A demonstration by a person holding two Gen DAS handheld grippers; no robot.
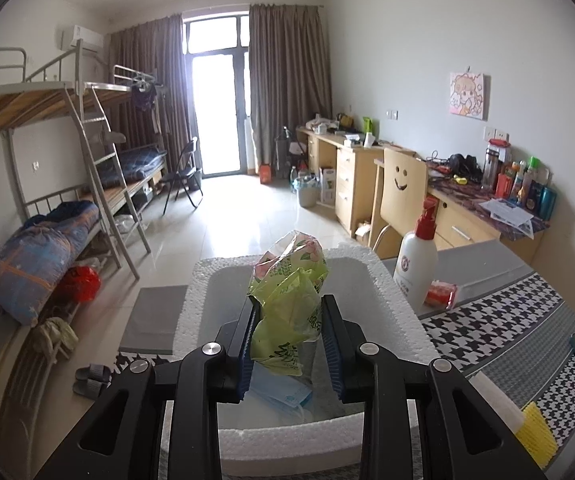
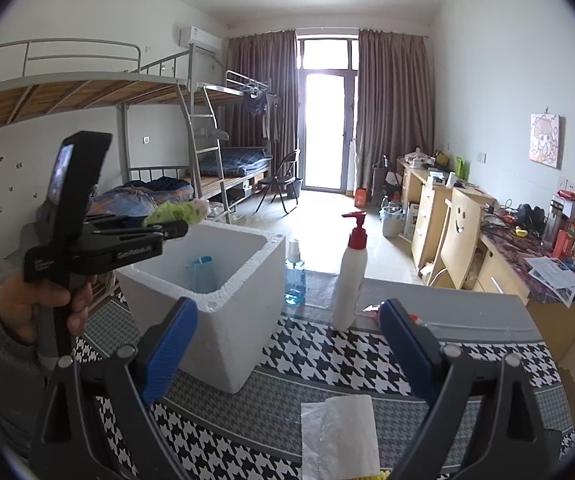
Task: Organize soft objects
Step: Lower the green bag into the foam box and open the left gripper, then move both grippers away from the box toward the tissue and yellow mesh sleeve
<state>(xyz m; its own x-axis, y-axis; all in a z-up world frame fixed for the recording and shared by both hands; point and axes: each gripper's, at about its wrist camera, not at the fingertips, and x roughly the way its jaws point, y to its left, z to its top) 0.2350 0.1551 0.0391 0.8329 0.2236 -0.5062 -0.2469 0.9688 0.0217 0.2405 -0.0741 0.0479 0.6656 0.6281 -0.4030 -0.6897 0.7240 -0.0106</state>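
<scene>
My left gripper [image 1: 290, 312] is shut on a green tissue pack [image 1: 291, 288] and holds it above the open white foam box [image 1: 203, 280]. A blue face mask [image 1: 283, 394] lies inside the box. In the right wrist view the left gripper [image 2: 175, 226] holds the green pack [image 2: 177, 211] over the foam box [image 2: 231, 344], with the mask [image 2: 201, 276] inside. My right gripper [image 2: 287, 344] is open and empty above the houndstooth cloth, with a white tissue [image 2: 339, 436] lying just below it.
A white pump bottle [image 2: 353, 276] and a blue liquid bottle [image 2: 295, 276] stand behind the box. A small red packet [image 1: 441, 295] lies by the pump bottle [image 1: 415, 268]. A yellow item [image 1: 535, 432] lies at the right. Bunk beds, desks and a chair fill the room.
</scene>
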